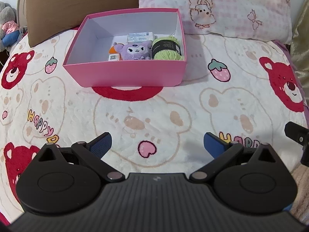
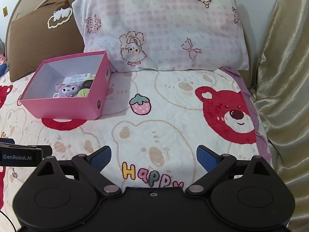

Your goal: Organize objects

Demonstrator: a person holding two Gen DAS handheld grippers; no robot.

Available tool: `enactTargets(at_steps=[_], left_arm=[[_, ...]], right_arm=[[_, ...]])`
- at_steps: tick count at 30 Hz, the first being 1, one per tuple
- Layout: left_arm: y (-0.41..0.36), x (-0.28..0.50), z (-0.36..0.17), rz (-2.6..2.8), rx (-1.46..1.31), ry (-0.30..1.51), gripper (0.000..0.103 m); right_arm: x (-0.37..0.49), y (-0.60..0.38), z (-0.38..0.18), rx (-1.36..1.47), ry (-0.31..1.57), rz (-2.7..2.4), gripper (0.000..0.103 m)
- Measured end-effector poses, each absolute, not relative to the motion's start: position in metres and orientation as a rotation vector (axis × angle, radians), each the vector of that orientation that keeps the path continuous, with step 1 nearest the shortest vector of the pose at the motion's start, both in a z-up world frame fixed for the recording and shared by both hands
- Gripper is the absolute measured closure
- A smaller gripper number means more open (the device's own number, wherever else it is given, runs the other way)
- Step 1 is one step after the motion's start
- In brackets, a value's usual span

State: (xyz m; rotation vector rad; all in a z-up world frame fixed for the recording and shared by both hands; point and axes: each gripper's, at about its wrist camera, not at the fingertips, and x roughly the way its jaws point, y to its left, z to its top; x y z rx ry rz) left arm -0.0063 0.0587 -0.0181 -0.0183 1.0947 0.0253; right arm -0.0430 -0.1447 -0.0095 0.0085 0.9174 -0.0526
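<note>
A pink open box (image 1: 123,73) (image 2: 63,107) stands on the bed. Inside it lie a purple plush toy (image 1: 135,51) (image 2: 66,90), a green yarn ball (image 1: 167,48) (image 2: 84,92), a white labelled packet (image 1: 141,36) (image 2: 80,77) and a small orange item (image 1: 114,53). My left gripper (image 1: 157,144) hovers open over the blanket well in front of the box, with nothing between its fingers. My right gripper (image 2: 153,156) is open and empty too, off to the right of the box. The left gripper's side shows at the left edge of the right wrist view.
A bear-print blanket (image 1: 154,116) (image 2: 164,116) covers the bed. A pink checked pillow (image 1: 222,7) (image 2: 160,25) and a brown cushion (image 1: 73,5) (image 2: 42,40) lean behind the box. Gold fabric (image 2: 283,77) hangs at the right. A grey plush (image 1: 7,19) sits far left.
</note>
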Motion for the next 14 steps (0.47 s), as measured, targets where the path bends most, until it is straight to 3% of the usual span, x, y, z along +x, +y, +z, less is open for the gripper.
enactTargets(at_steps=[14], left_arm=[[0.0609,-0.0053,-0.0188,0.034,-0.016,1.095,0.0]], right_arm=[[-0.0433,-0.1433,-0.0107,0.005,0.922,-0.05,0.006]])
